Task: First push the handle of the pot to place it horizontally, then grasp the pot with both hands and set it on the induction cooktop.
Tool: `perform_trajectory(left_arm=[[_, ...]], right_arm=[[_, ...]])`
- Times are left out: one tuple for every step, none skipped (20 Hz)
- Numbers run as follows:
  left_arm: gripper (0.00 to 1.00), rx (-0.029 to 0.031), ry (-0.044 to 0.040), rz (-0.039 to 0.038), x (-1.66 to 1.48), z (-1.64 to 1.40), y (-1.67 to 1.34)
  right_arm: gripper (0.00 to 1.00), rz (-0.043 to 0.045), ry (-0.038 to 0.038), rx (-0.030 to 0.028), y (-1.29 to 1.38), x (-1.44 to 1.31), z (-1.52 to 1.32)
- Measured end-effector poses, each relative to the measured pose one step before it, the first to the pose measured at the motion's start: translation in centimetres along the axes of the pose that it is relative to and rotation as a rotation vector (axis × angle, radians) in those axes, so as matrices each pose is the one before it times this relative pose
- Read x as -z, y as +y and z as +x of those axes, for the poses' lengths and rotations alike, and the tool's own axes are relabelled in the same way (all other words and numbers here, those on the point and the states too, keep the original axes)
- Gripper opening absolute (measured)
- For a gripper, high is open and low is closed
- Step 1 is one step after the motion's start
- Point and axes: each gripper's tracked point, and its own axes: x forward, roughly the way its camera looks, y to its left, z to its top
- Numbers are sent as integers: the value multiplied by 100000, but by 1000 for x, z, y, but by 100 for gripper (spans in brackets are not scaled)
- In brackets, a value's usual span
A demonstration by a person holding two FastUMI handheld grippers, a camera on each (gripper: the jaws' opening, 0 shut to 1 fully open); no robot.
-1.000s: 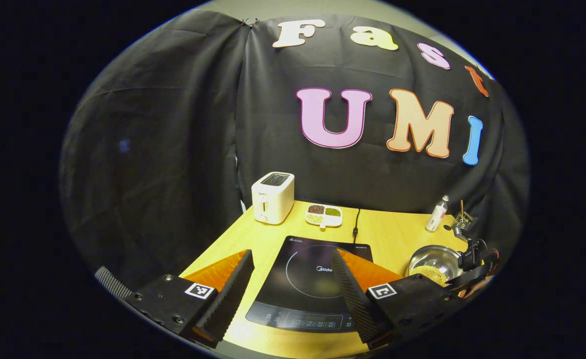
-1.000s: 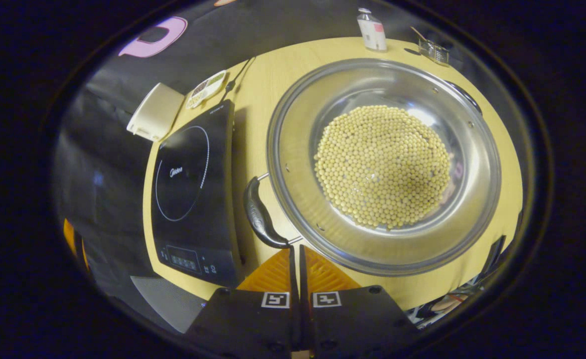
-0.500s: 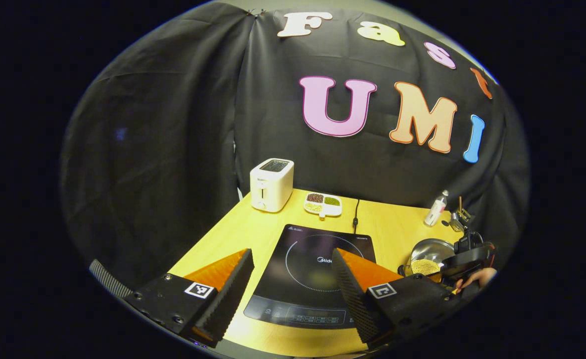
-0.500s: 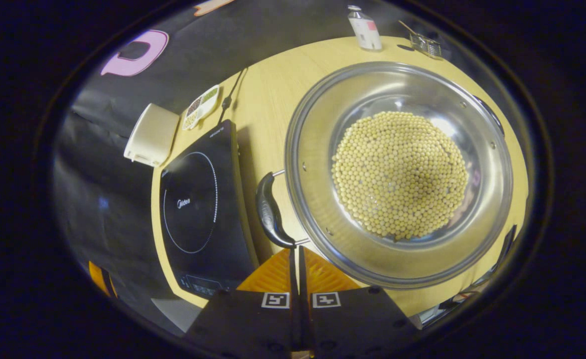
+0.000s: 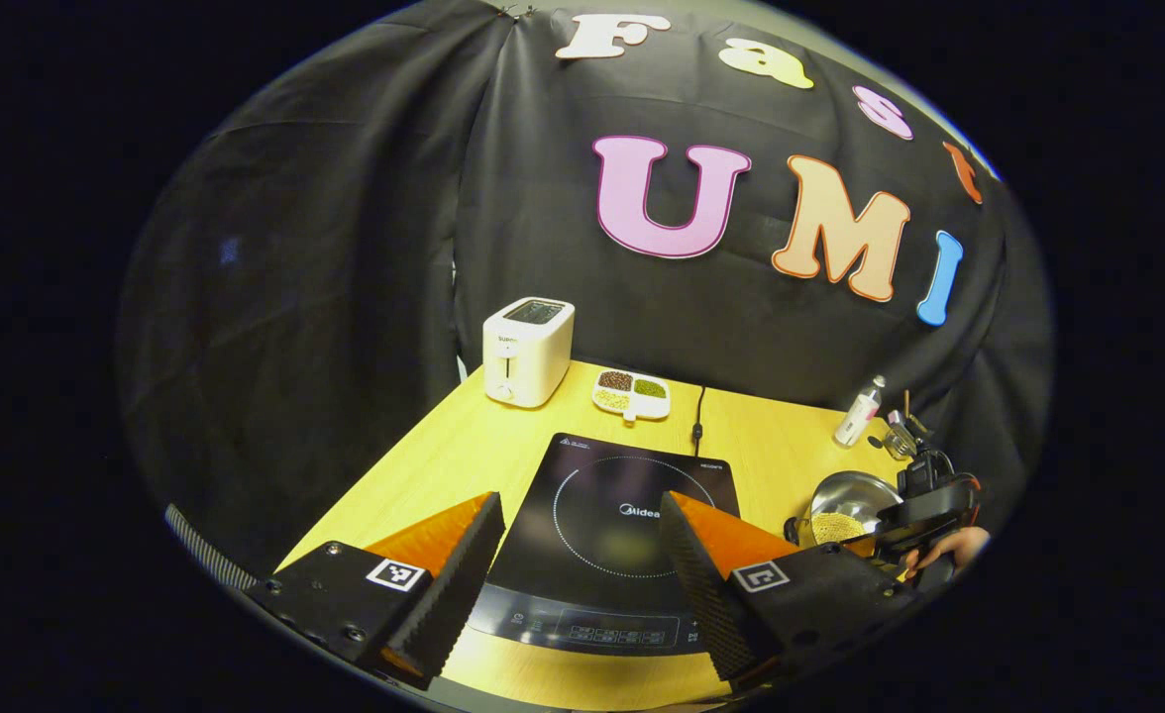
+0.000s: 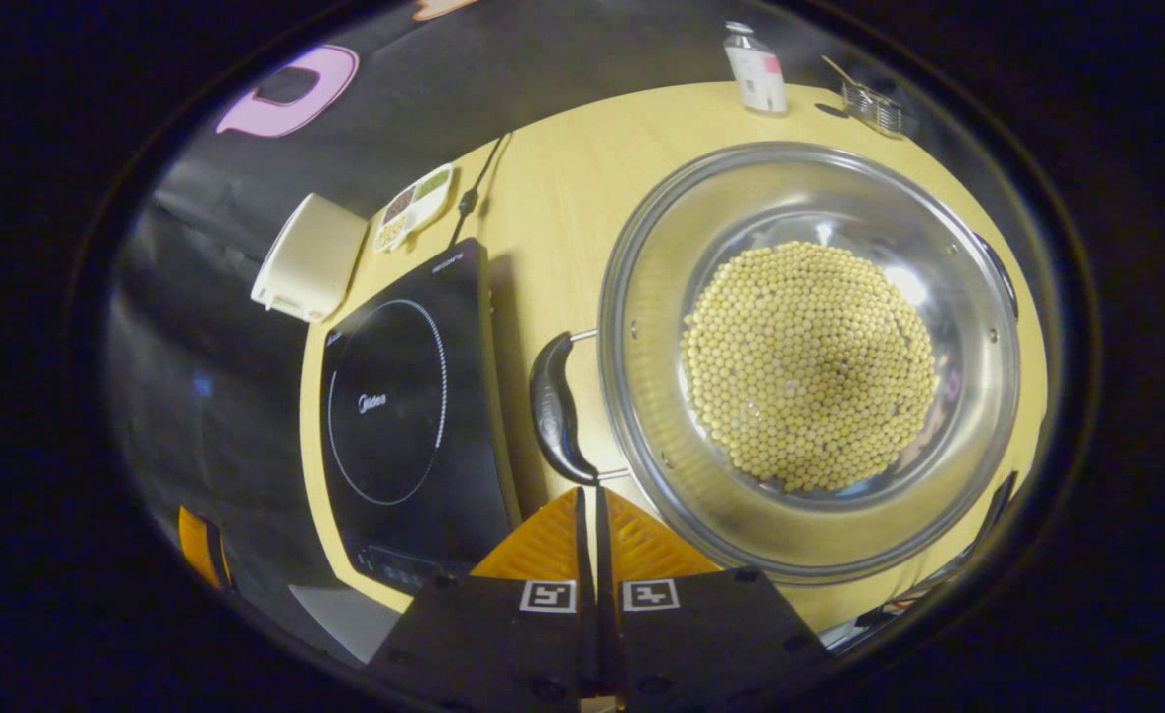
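A steel pot (image 6: 657,287) holding yellow beans (image 6: 810,366) stands on the wooden table (image 6: 553,168), to the right of the black induction cooktop (image 6: 394,406). The pot's black handle (image 6: 555,411) lies along its left side, facing the cooktop. A second handle (image 6: 1001,275) peeks out at the far right rim. My right gripper (image 6: 587,495) is shut with nothing in it, its tips at the handle's near end. My left gripper (image 5: 581,510) hangs open above the cooktop (image 5: 612,495) front. The pot (image 5: 845,500) and right gripper (image 5: 924,515) show far right there.
At the table's back stand a white toaster (image 5: 528,350), a divided dish of beans (image 5: 630,393) and the cooktop's cable (image 5: 698,426). A small bottle (image 6: 759,74) and a glass jar (image 6: 875,104) sit behind the pot. A hand (image 5: 949,545) holds the right gripper.
The pot has turned a little, so its handle now lies more squarely on the left side. The right gripper's tips stayed at the handle's end. The left gripper has drawn back and up.
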Motion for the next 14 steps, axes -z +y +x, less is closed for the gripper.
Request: perform_trajectory(left_arm=[[96,360,454,-208,110,188,-152],[96,405,513,-304,86,85,-203],[96,414,891,-497,187,-33,-147],[97,405,1162,-862,211,37,-106],[97,488,1266,-1162,376,174,-348],[96,507,1270,-1272,254,129,-282],[97,737,1338,-1146,267,166,-285],[96,1360,1416,-799,316,74,-508],[96,1324,1387,-602,443,115,-552],[96,1459,1576,-466,276,139,-521],[96,1754,1594,-395,382,159,-587],[97,1823,1567,-244,230,204,-726],[97,1748,1679,-7,329,327,-636],[96,1695,1808,300,269,204,-721]], right_arm=[[3,-893,1427,-773,65,461,-396],[0,-1027,492,-1385,-37,460,-750],[14,-1724,1059,-506,-3,393,-187],[21,-1735,677,-913,-135,582,-670],[20,-1259,-15,-505,-189,275,-674],[20,-803,-632,105,-471,213,-591],[20,-678,-292,-2346,41,-12,-847],[31,-1366,483,-1787,-132,301,-756],[49,-1367,483,-1609,-218,233,-736],[67,-1448,480,-1182,-366,451,-730],[86,-1306,347,-445,-616,127,-774],[92,-663,-110,-94,-664,-51,-855],[94,-121,-563,-207,-686,-148,-869],[94,604,-703,-270,-751,-128,-838]])
